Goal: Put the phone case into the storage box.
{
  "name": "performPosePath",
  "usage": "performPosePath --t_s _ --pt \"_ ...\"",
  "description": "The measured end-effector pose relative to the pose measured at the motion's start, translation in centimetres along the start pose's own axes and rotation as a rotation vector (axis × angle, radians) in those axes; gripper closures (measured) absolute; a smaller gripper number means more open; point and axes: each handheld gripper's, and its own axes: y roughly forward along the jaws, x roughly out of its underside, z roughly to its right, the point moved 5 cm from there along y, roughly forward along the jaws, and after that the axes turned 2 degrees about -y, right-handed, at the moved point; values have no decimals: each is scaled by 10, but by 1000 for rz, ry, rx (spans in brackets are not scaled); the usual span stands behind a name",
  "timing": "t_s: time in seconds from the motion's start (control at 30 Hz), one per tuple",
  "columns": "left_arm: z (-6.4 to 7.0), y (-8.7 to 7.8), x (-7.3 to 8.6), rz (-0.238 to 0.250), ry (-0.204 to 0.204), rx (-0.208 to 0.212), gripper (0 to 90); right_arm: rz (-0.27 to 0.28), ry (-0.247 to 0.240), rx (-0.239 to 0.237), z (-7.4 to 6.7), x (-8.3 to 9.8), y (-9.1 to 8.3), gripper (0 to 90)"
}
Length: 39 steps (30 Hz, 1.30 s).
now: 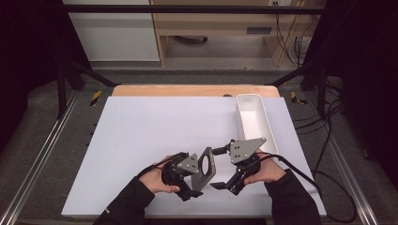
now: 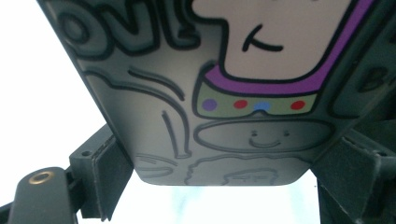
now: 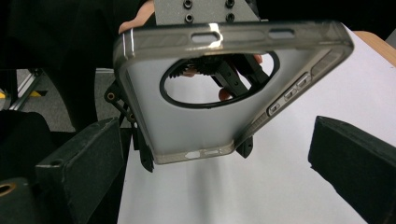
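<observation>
White bin (image 1: 252, 119) blocks right edge (left mat (image 1: 141, 131) free).

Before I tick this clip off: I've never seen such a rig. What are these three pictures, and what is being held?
A person holds a hand-held claw in each hand. The high view looks down on a white table; each of the other two comes from a camera riding on one claw. The left claw grips a translucent grey phone case with a large round camera hole; its cartoon-printed back sits close to the left claw's camera. The right claw stands open, facing the case without touching it. An empty white tray lies at the table's right.
</observation>
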Motion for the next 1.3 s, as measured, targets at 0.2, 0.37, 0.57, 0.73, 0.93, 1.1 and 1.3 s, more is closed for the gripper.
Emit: performPosePath --t_s 0.2,0.37,0.57,0.73,0.93,1.1,1.3 --pt "2 3 -1 4 11 5 115 7 4 -5 0 0 1 39" --pt "2 4 -1 17 6 13 116 19 8 -7 1 -1 1 39" --pt "3 5 1 25 5 14 115 24 11 -12 1 0 4 40" --pt "5 7 -1 30 19 26 115 25 16 -23 1 0 5 39" --pt "6 8 -2 45 26 28 115 33 16 -41 -1 1 8 51" --pt "7 9 -3 55 31 35 115 41 15 -51 -2 1 9 64" --pt "8 11 -4 71 35 38 115 49 16 -61 -2 1 10 72"
